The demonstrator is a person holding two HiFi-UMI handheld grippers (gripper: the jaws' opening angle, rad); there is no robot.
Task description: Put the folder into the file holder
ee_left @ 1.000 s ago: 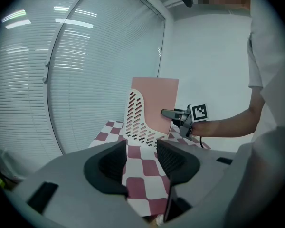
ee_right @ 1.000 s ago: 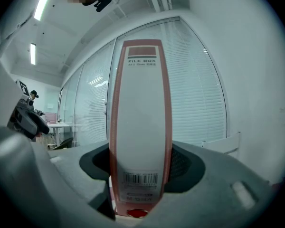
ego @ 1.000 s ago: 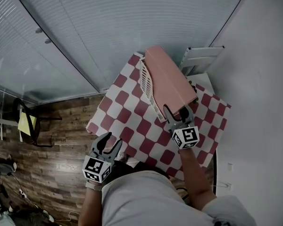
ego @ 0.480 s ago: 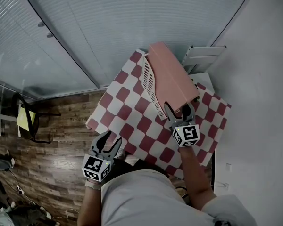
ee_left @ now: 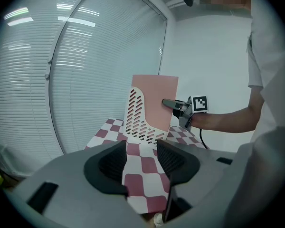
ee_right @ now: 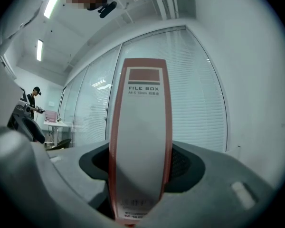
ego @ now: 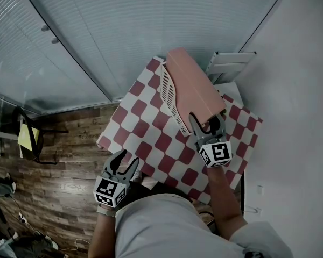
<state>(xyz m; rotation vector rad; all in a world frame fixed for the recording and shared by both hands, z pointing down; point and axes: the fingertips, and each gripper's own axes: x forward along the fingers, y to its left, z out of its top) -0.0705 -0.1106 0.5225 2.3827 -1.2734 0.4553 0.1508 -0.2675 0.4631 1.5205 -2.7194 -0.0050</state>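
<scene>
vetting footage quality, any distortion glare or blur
Head view: sharp, evenly lit, window blinds bowed by the lens. Left gripper view: strong fisheye, black corners. Right gripper view: fisheye too, ceiling light glares, folder print crisp up top, blurred lower down.

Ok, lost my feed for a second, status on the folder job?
Left tool open, empty. Right tool just closed tighter on file box spine. It stands upright against file holder side. Nothing in the way.

L gripper (ego: pixel 126 161) fingers apart, empty; R gripper (ego: pixel 207 122) level, fingers just closed tighter on folder (ego: pixel 191 87)
</scene>
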